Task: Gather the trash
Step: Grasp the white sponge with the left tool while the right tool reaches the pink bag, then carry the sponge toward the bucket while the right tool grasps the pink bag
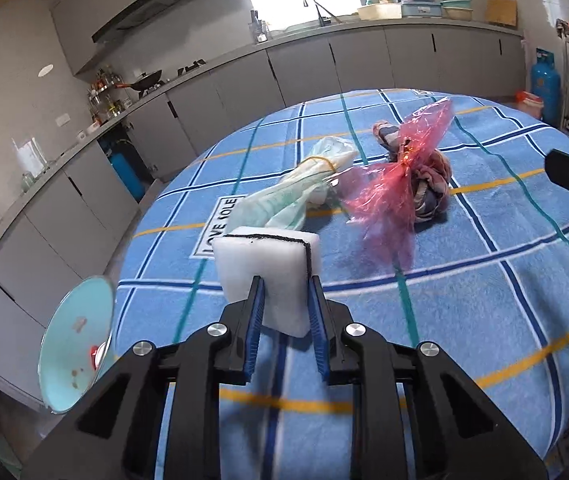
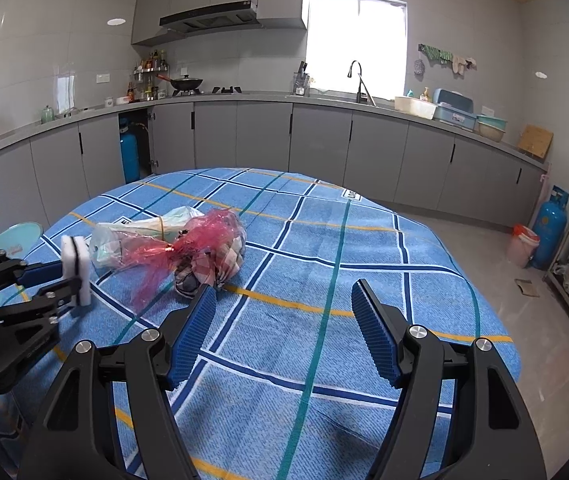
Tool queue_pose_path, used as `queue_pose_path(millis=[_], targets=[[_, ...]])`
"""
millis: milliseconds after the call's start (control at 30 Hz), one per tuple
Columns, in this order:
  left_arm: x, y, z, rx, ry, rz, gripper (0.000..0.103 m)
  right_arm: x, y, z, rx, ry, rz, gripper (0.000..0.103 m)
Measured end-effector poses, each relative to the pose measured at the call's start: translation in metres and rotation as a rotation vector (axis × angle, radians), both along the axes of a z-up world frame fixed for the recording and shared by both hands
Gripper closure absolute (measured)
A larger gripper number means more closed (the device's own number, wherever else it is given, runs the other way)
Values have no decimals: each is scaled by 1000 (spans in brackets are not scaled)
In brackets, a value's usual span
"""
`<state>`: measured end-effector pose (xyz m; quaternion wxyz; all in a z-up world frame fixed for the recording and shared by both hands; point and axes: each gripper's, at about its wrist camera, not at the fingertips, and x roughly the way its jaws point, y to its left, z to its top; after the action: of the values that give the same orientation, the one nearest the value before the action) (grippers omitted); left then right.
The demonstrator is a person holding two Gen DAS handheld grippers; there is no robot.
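At far left a teal bin (image 1: 76, 344) stands beside the blue checked surface (image 1: 464, 280). The left gripper (image 1: 286, 308) pinches a white sponge block (image 1: 266, 276), light and squashy, across its flat faces. Mid-surface lie a pale green bag (image 1: 304, 184) and crinkly pink wrap (image 1: 396, 176), flimsy, probably best taken at the knots. The right gripper (image 2: 284, 320) hangs spread, holding nothing.

Blue plaid tablecloth (image 2: 364, 248) covered round table; grey cabinets (image 2: 320, 140) lined walls — wok (image 2: 185, 82) sat on stove, blue gas cylinder (image 2: 550, 228) stood by shelf.
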<state>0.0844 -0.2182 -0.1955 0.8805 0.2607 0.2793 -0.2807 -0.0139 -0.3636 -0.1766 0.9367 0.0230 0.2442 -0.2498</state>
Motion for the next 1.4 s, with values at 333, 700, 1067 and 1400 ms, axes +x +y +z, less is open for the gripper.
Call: queue_pose_path(millis=[333,700,1067,1400], targets=[[-10,41,29,-28,-148,77,81,20,9,9,-3,-16,20,33],[21,56,39,-62,-176,173,81,71,14,15,4,-28,44,33],[45,64,39,-56,-225,221,81,103,2,1,65,30,2,58],[44,79,48,-73,-245,244,81,101,17,11,32,34,50,92]])
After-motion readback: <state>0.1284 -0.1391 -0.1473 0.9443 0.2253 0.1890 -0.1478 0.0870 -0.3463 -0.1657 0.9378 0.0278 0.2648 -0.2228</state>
